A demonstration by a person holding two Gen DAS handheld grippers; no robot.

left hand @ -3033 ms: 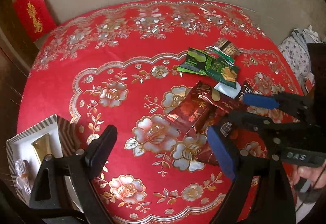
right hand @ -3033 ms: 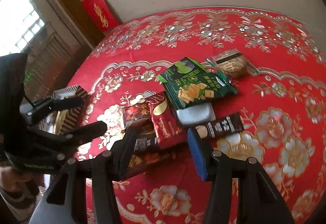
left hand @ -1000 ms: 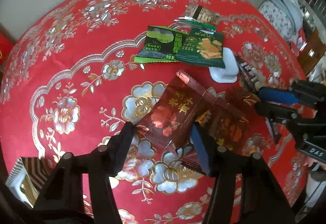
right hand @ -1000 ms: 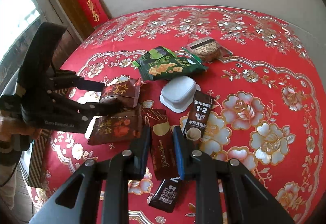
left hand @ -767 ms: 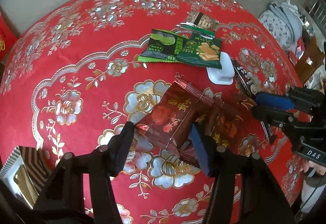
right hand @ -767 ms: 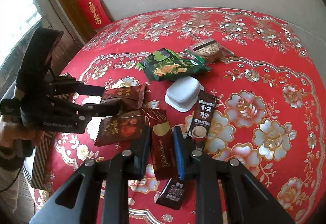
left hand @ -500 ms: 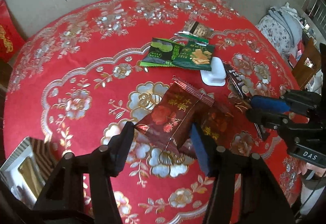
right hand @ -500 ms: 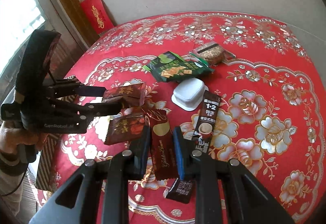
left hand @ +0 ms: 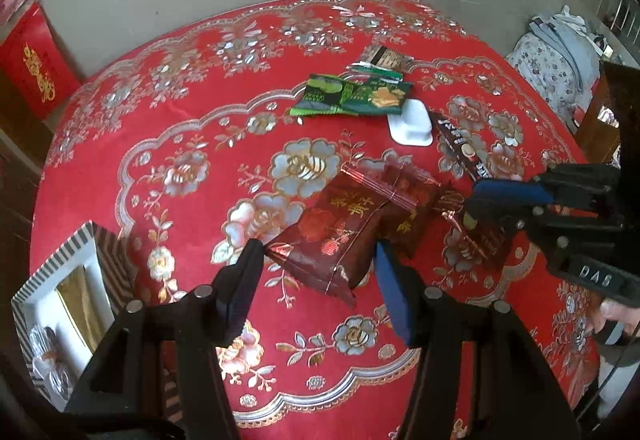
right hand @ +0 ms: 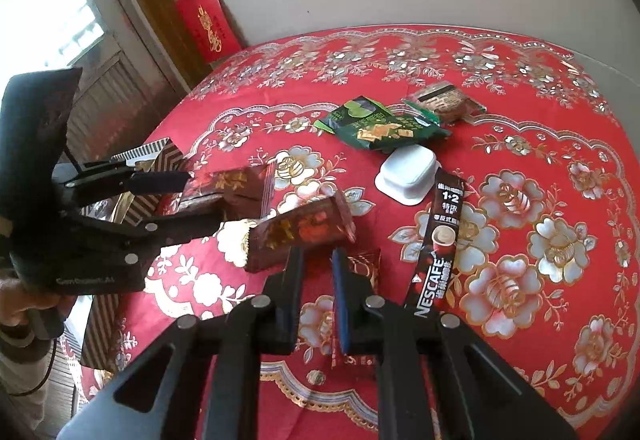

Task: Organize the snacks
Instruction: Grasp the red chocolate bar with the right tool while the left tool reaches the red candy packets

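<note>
- Red tablecloth (left hand: 168,143) lay bare at our left, toward the striped box (left hand: 86,252) at its edge.
- Our left gripper (left hand: 320,276) clamped a maroon packet (left hand: 332,228).
- Our right gripper (right hand: 318,272) was closing on a dark red packet (right hand: 366,268).

- The box (left hand: 60,280) was cut off by the left wrist view's lower left edge; its contents were too blurred to identify.
- In the right wrist view the box (right hand: 160,153) was largely hidden behind the left gripper (right hand: 192,195).
- The red sachet (right hand: 362,272) was partly hidden behind the right gripper (right hand: 316,268); contact between pads and sachet could not be confirmed there.
- The coffee stick (right hand: 438,240) had its lower end covered by the right gripper's arm.
- The person's hand (left hand: 618,316) was cut off by the right edge of the left wrist view.
- Print on the green packet (left hand: 352,95) was too small to read.
- The brown packet (left hand: 386,57) was partly overlapped by the green packet.
</note>
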